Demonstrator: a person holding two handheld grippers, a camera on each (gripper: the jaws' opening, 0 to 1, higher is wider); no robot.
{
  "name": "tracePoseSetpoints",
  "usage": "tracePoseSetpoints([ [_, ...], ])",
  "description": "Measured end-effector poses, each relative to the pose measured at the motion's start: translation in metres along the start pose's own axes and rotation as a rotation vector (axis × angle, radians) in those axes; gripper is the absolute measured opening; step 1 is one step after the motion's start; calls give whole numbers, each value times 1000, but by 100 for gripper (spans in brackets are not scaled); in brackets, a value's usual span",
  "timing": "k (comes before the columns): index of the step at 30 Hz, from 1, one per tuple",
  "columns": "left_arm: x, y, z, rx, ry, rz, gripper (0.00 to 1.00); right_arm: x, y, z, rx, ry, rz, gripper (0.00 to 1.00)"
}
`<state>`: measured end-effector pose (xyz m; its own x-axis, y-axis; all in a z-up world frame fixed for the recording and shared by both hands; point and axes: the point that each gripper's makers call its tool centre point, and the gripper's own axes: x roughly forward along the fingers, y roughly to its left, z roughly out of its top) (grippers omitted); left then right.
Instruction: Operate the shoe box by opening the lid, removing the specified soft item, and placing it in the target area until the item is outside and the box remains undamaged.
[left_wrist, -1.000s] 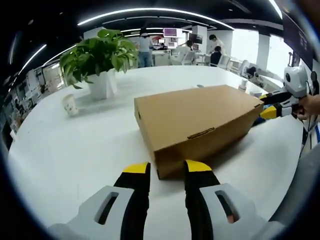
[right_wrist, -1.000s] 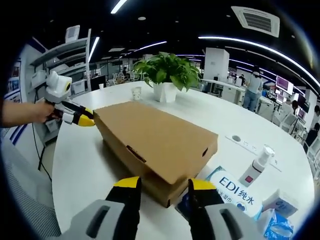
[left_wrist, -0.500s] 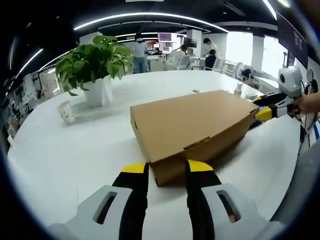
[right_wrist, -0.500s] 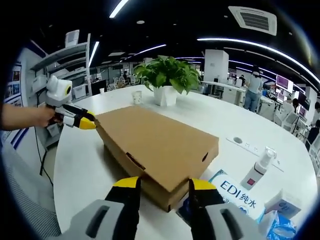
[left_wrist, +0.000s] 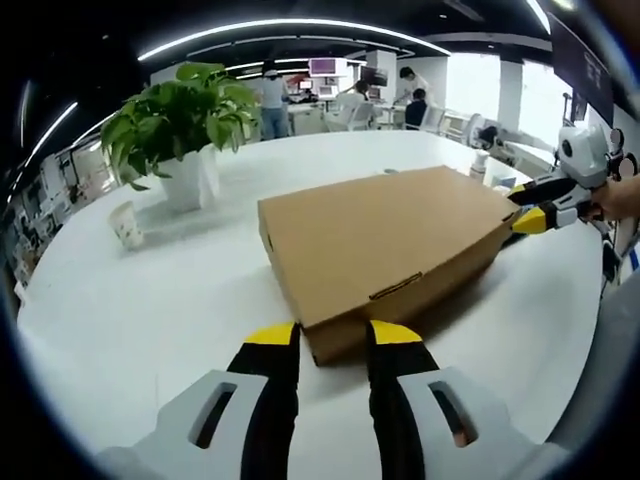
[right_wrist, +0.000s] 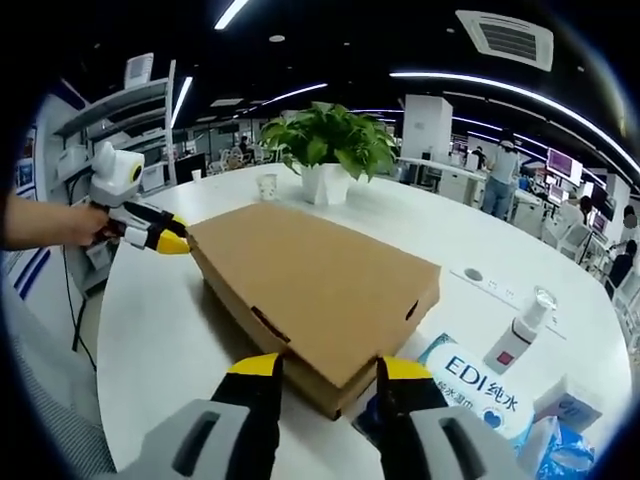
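We are holding both tongs apart: the left tongs (left_wrist: 333, 338) and right tongs (right_wrist: 333, 368) are bracketing opposite corners of the shoe box (left_wrist: 385, 240), which is resting on the white bench (left_wrist: 150, 290), lid slightly raised.

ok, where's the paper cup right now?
The paper cup stands on the white table, left in the left gripper view, beside the potted plant and beyond the shoe box; it also sits by that plant in the right gripper view.
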<state>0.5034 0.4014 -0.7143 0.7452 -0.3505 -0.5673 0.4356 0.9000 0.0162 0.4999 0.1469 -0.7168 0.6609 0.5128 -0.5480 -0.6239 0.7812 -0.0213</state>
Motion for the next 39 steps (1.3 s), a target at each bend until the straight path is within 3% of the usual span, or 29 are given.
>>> tracePoseSetpoints([
  [17,24,15,15,23,24,-11,24,15,-13,7,50,-12,-44,34],
  [39,27,19,14,33,51,-17,24,19,-14,8,83,-12,-55,34],
])
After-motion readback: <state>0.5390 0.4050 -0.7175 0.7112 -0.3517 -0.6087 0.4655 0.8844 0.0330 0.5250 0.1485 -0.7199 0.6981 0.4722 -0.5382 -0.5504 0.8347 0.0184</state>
